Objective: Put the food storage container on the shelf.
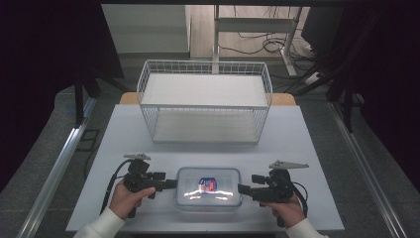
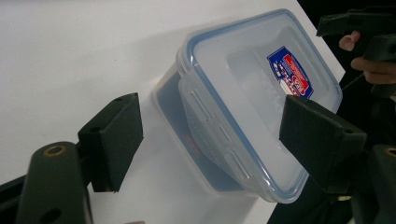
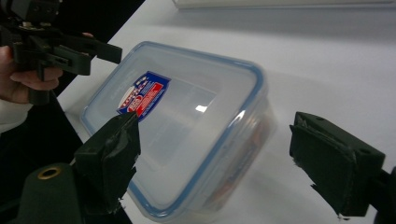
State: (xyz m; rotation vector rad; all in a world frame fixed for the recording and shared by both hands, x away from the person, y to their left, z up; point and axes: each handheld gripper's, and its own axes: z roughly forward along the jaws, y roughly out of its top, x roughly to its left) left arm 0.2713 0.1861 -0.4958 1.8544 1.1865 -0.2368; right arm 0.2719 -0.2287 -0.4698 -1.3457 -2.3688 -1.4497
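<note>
1. Centrally, near the front edge of the white counter (image 1: 297,134), sits a clear plastic food container (image 1: 208,188) with a blue-rimmed snap lid (image 2: 261,88) closed on top.
2. On the lid is a red, white and blue label (image 1: 208,185); its wording is too small to read.
3. Behind the container, well apart from it, stands a white wire basket (image 1: 205,101) with a pale floor; nothing is visible inside it.
4. At the container's left end is the left gripper (image 1: 171,184), held in the person's left hand (image 1: 130,197), pointing inward at the short side.
5. In the left gripper view its two black fingers (image 2: 114,140) stand wide apart, one on each side of the container's near end, and grip nothing; whether either pad touches the plastic cannot be told.
6. At the container's right end is the right gripper (image 1: 242,189), held in the right hand (image 1: 287,208), pointing inward at the opposite short side.
7. In the right gripper view its fingers (image 3: 109,161) are likewise spread wide: the left one overlaps the lid's near edge, the other stands clear over bare counter, and nothing is clamped.
8. White sleeves (image 1: 101,225) cover both forearms at the bottom of the high view.
9. Beyond the counter lie a grey floor (image 1: 44,134), a desk frame (image 1: 257,27) and loose cables.
</note>
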